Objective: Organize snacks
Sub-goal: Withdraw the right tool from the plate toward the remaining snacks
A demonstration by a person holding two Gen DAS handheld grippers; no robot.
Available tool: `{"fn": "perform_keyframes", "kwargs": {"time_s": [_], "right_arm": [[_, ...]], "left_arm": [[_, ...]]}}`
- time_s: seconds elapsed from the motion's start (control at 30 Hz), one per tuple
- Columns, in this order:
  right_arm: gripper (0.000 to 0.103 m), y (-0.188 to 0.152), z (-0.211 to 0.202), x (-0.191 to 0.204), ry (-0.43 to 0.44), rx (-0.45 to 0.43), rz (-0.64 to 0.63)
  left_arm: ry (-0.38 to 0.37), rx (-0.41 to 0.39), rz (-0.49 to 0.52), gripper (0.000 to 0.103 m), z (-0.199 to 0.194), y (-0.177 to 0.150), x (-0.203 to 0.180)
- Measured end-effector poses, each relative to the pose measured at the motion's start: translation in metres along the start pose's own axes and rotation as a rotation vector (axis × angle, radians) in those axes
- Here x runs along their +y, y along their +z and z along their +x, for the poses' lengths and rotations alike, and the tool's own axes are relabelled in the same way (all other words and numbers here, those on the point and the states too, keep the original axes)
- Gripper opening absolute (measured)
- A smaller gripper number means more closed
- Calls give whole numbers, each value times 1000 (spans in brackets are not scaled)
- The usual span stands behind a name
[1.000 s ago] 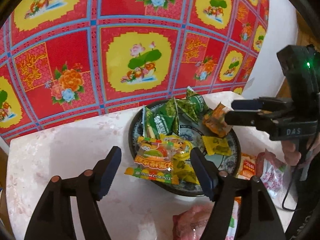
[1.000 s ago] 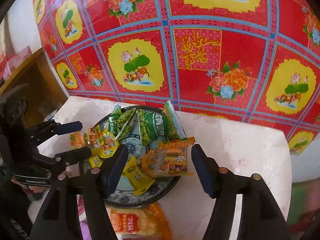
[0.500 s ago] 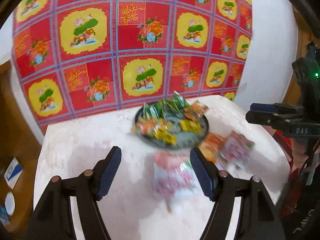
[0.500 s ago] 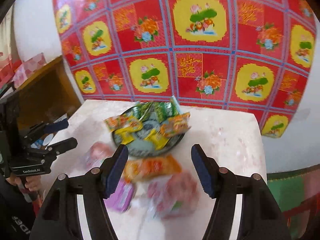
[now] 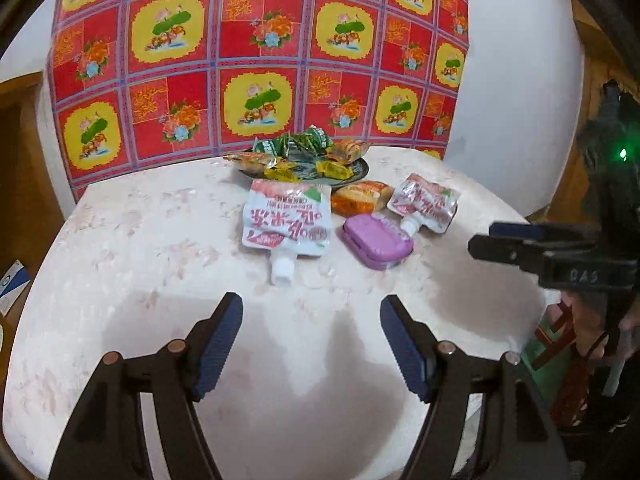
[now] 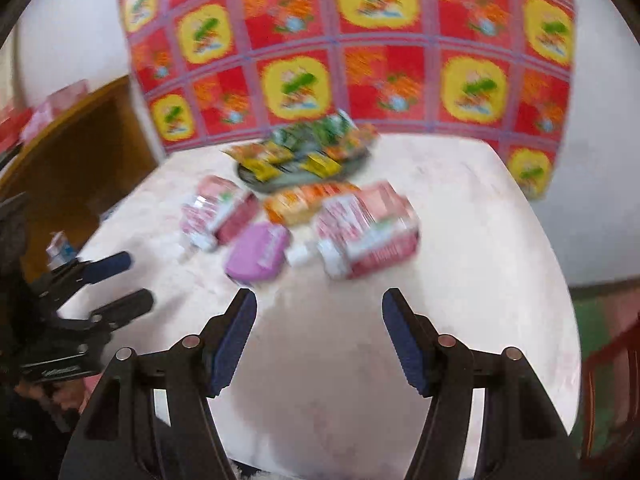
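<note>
A dark patterned plate (image 5: 358,171) at the table's far side holds several small green, yellow and orange snack packets (image 5: 298,148). In front of it lie a large pink-and-white spout pouch (image 5: 286,222), an orange packet (image 5: 360,198), a purple case (image 5: 376,240) and a smaller pink spout pouch (image 5: 426,204). My left gripper (image 5: 312,336) is open over bare tabletop, well short of them. My right gripper (image 6: 318,334) is open too, with nothing between its fingers; its blurred view shows the plate (image 6: 280,182), purple case (image 6: 258,254) and pouches (image 6: 368,230) ahead. Each gripper appears at the other view's edge.
The white marbled table (image 5: 140,248) stands against a red and yellow flowered cloth (image 5: 256,52) on the wall. Brown wooden furniture (image 6: 72,160) stands to the left. A hand (image 5: 576,320) holds the right gripper at the table's right edge.
Both grippers have pulled back from just over the plate to the table's near side. The pouches, orange packet and purple case have come into view in front of the plate.
</note>
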State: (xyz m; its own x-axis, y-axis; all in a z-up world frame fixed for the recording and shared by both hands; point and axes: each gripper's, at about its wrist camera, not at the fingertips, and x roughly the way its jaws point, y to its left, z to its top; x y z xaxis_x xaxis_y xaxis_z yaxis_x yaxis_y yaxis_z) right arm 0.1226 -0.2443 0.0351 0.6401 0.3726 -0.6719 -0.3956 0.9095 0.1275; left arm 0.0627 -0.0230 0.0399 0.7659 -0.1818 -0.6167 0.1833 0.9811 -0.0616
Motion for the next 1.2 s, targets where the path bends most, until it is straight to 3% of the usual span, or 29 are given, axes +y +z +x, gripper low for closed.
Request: {"fn": "perform_keyframes", "kwargs": {"time_s": [0.1, 0.23, 0.43, 0.6, 0.8, 1.07, 1.13, 1.2], "right_arm": [[67, -14, 10, -6, -12, 28, 47], [67, -21, 11, -2, -83, -13, 26], [67, -17, 18, -3, -94, -29, 53], [71, -16, 22, 2, -111, -39, 37], [72, -20, 25, 7, -139, -47, -2], [72, -13, 23, 3, -103, 2, 49], [72, -9, 19, 3, -106, -15, 68], [84, -3, 15, 5, -146, -63, 63]], "left_arm": [[-5, -10, 2, 75, 1, -7, -2], [12, 7, 17, 75, 10, -13, -3], [-16, 24, 28, 76, 14, -13, 1], [-79, 70, -32, 76, 22, 11, 17], [-60, 145, -83, 78, 57, 48, 36], [-9, 82, -56, 78, 74, 73, 26], [-54, 110, -62, 78, 81, 72, 24], [-79, 128, -74, 78, 85, 70, 25]]}}
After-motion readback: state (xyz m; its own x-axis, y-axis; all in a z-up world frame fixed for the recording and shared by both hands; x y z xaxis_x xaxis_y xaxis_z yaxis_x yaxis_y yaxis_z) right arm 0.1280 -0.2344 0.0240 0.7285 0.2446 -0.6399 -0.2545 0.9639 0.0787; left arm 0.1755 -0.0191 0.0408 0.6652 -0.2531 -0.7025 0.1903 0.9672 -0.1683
